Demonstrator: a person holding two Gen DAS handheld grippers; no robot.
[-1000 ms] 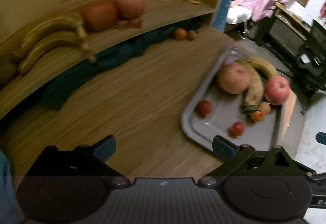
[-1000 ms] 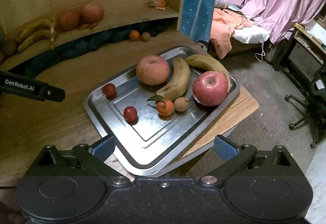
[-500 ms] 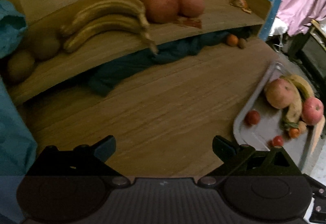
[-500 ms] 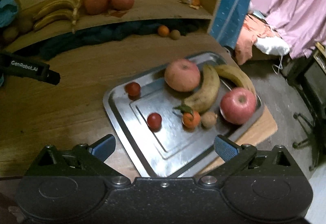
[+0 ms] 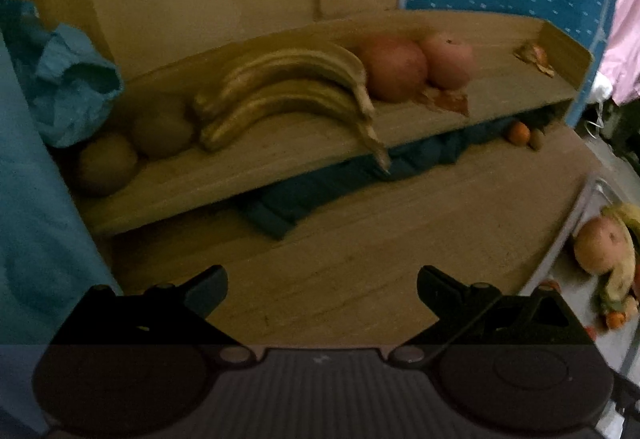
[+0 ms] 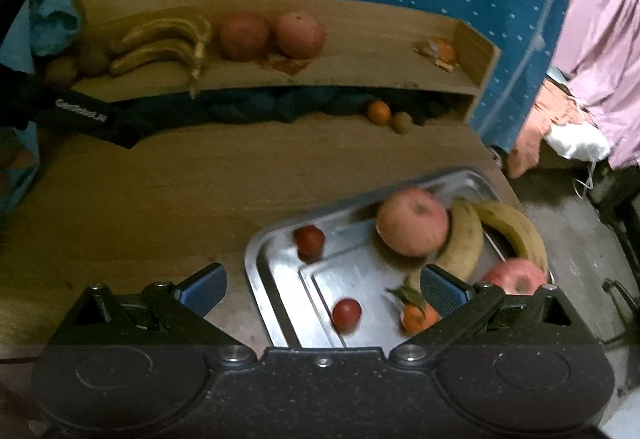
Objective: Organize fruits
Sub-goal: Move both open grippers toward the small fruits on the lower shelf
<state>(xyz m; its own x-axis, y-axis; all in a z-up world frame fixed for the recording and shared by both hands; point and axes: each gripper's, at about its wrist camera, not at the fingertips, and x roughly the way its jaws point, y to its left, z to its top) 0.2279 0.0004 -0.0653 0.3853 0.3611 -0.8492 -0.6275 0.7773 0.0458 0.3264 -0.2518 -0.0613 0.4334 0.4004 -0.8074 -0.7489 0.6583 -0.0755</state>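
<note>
A steel tray (image 6: 280, 279) on the wooden table holds two apples (image 6: 412, 227), two bananas (image 6: 464, 247), two small red fruits (image 6: 347, 313), and a tangerine (image 6: 418, 317). My right gripper (image 6: 322, 289) hovers open over the tray's near left part, holding nothing. The wooden shelf (image 5: 280, 159) carries a bunch of bananas (image 5: 288, 87), two apples (image 5: 394, 69) and two kiwis (image 5: 160, 129). My left gripper (image 5: 322, 285) is open and empty above the bare table, facing the shelf. The tray's edge (image 5: 560, 251) shows at the right of the left wrist view.
A tangerine (image 6: 379, 111) and a kiwi (image 6: 401, 122) lie on the table under the shelf's right end, beside dark cloth (image 6: 260, 107). Peel scraps (image 6: 438, 53) sit on the shelf's right end. Teal fabric (image 5: 60, 87) is at left. The table edge drops off right of the tray.
Both grippers have swung left toward the shelf. The tray slid to the right edge of the left wrist view and lower right in the right wrist view. Both stay open.
</note>
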